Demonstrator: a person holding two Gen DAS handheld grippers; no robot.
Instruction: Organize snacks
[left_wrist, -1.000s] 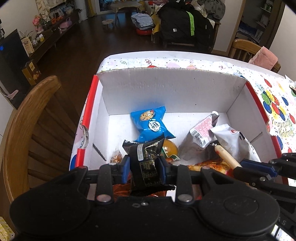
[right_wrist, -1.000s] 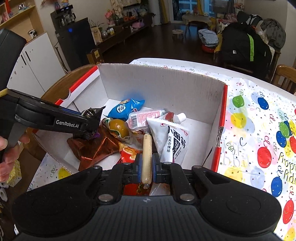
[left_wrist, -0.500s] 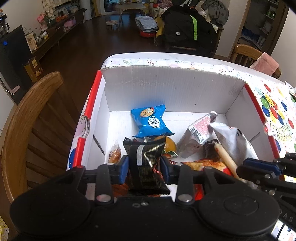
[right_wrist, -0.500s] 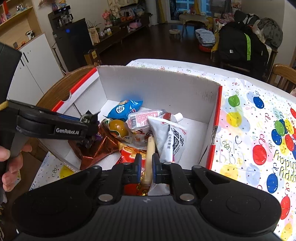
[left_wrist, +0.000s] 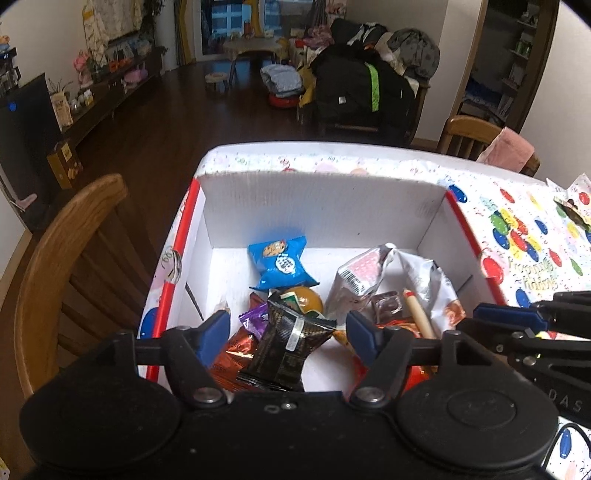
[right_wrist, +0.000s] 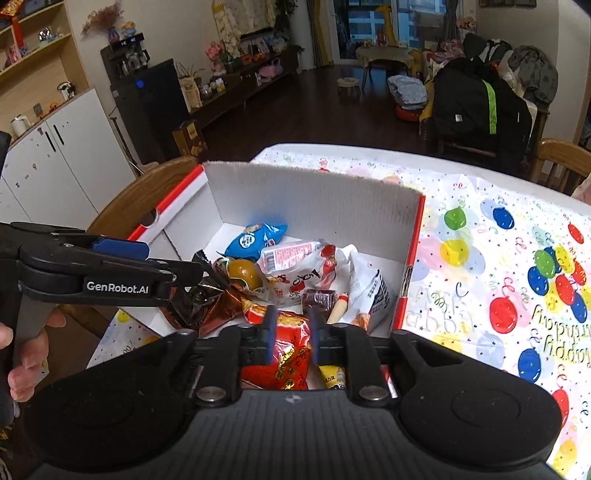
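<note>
A white cardboard box (left_wrist: 321, 206) with red edges sits on a table covered by a balloon-print cloth (right_wrist: 498, 266). The box holds loose snacks: a blue cookie packet (left_wrist: 279, 263) toward 12 o'clock, a round orange sweet (left_wrist: 303, 298) at the middle, silver bags (left_wrist: 364, 278) toward 2 o'clock, a sausage stick (left_wrist: 418, 313) beside them, and a red packet (right_wrist: 284, 354) toward 6 o'clock.

The left gripper (left_wrist: 286, 330) has its fingers wide apart, with a black packet (left_wrist: 290, 345) lying free between them. The right gripper (right_wrist: 291, 326) is also apart, above the red packet, gripping nothing.

A wooden chair (left_wrist: 55, 266) stands at the box's 9 o'clock. Beyond the table lie dark wood floor (left_wrist: 155, 129), a low shelf at 10 o'clock, and a black jacket (left_wrist: 365, 96) over a chair at 1 o'clock.
</note>
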